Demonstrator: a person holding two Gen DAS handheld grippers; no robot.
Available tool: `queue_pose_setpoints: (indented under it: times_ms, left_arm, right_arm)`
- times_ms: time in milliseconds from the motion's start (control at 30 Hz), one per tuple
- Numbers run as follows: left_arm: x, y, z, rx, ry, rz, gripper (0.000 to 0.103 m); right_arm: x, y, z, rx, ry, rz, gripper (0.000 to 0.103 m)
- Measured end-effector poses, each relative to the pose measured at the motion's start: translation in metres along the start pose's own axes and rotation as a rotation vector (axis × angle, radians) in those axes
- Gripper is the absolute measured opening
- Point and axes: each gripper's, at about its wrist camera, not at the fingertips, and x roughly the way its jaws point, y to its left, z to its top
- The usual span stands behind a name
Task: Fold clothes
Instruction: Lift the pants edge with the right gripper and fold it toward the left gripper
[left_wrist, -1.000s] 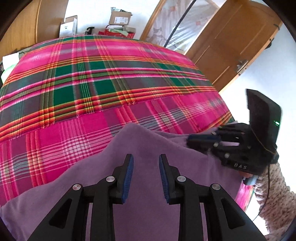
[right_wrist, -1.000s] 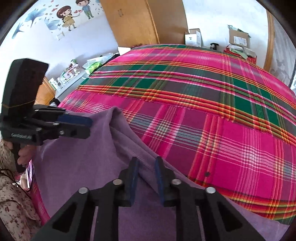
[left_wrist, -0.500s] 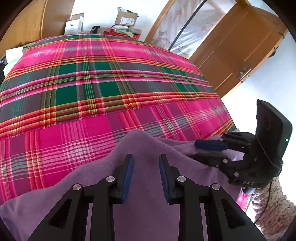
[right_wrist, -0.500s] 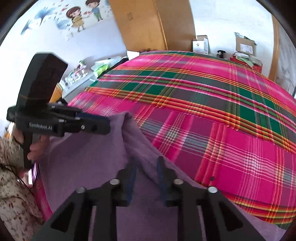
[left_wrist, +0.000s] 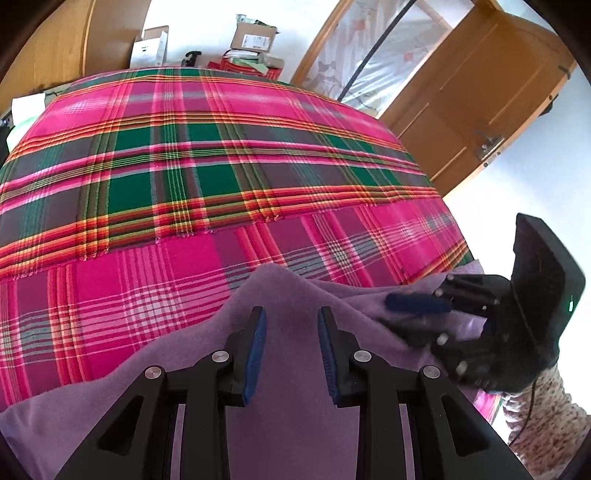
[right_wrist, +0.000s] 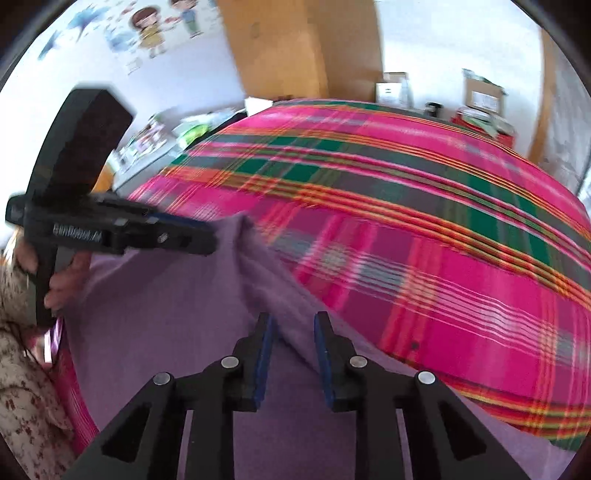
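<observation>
Left wrist view: left gripper (left_wrist: 290, 350) and right gripper (right_wrist: 293, 356), jaws apart, over soft purple garment (left_wrist: 295, 424); close squarely on its raised ridge.

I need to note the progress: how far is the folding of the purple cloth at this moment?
Early. Done: the purple cloth lies on the plaid bed. In hand: right gripper, open, straddles a raised ridge of cloth; left gripper is open above it. Left: no finished fold shows.
</observation>
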Motion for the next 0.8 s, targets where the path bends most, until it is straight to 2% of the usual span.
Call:
queue_pose_setpoints:
  times_ms: [100, 133, 167, 200, 367, 433, 467, 567, 700, 800]
  left_arm:
    - [0.0, -0.002, 0.002, -0.002, -0.003, -0.007, 0.03]
    - [0.0, -0.003, 0.002, 0.0, -0.003, -0.01, 0.03]
    - [0.001, -0.004, 0.003, 0.001, -0.005, -0.009, 0.03]
    - [0.001, -0.005, 0.003, 0.002, -0.006, -0.008, 0.03]
    - [0.002, -0.005, 0.008, -0.014, -0.026, -0.011, 0.03]
    - [0.007, -0.004, 0.01, -0.021, -0.028, -0.01, 0.03]
    - [0.01, -0.004, 0.011, -0.024, -0.029, -0.01, 0.03]
    - [0.018, -0.002, 0.013, -0.034, -0.022, -0.005, 0.03]
    - [0.025, 0.001, 0.014, -0.042, -0.024, 0.002, 0.03]
    - [0.025, 0.0, 0.013, -0.026, -0.038, 0.008, 0.03]
  right_arm:
    - [0.008, 0.006, 0.002, -0.044, 0.006, -0.048, 0.022]
    - [0.009, 0.007, 0.003, -0.045, 0.002, -0.061, 0.016]
    - [0.01, 0.008, 0.004, -0.046, -0.002, -0.073, 0.003]
    - [0.01, 0.007, 0.006, -0.043, -0.002, -0.077, 0.002]
    - [-0.007, -0.013, 0.013, 0.122, -0.055, 0.027, 0.002]
    - [-0.008, -0.035, 0.015, 0.243, -0.074, 0.021, 0.002]
    - [-0.005, -0.039, 0.015, 0.263, -0.07, 0.021, 0.002]
    - [0.009, -0.037, 0.013, 0.247, -0.033, -0.022, 0.002]
    - [0.013, -0.036, 0.013, 0.229, -0.046, -0.065, 0.003]
    - [0.011, -0.042, 0.01, 0.268, -0.057, -0.082, 0.014]
